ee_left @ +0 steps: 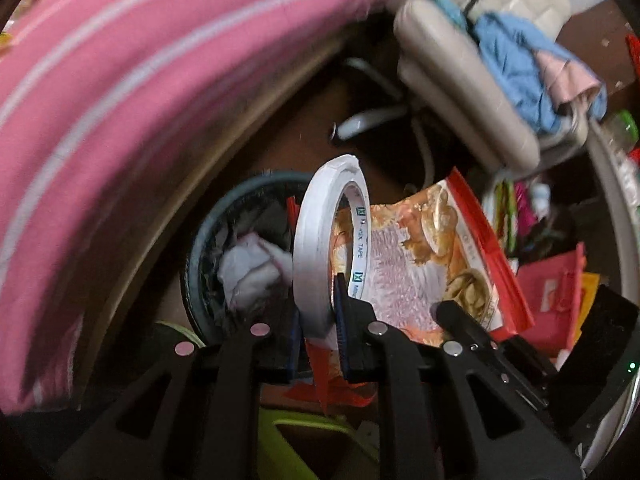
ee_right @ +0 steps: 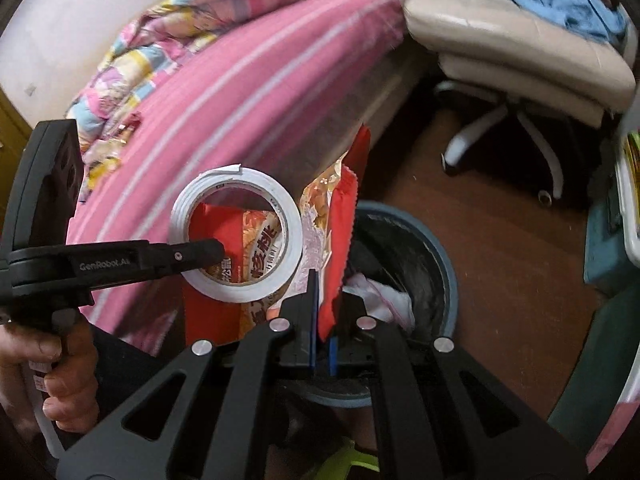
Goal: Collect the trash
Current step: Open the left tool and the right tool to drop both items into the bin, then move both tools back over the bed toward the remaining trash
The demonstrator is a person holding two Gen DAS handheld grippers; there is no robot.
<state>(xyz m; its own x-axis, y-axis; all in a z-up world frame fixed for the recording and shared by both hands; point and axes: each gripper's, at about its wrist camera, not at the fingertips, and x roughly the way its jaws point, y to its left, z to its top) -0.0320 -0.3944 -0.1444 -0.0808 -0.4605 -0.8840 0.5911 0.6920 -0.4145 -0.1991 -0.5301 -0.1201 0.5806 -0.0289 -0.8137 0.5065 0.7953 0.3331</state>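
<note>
Black gripper fingers fill the near foreground: the left gripper (ee_left: 320, 320) is clenched on the rim of a white tape roll (ee_left: 316, 244), one finger through its hole; the right gripper (ee_right: 322, 320) pinches the edge of a red snack wrapper (ee_right: 344, 232). Both pieces hang just over the near-left rim of a dark waste bin (ee_right: 440, 248), beside a pink bed (ee_right: 260, 92). Carry each well past the rim before letting go, or the light wrapper may drift out.
</note>
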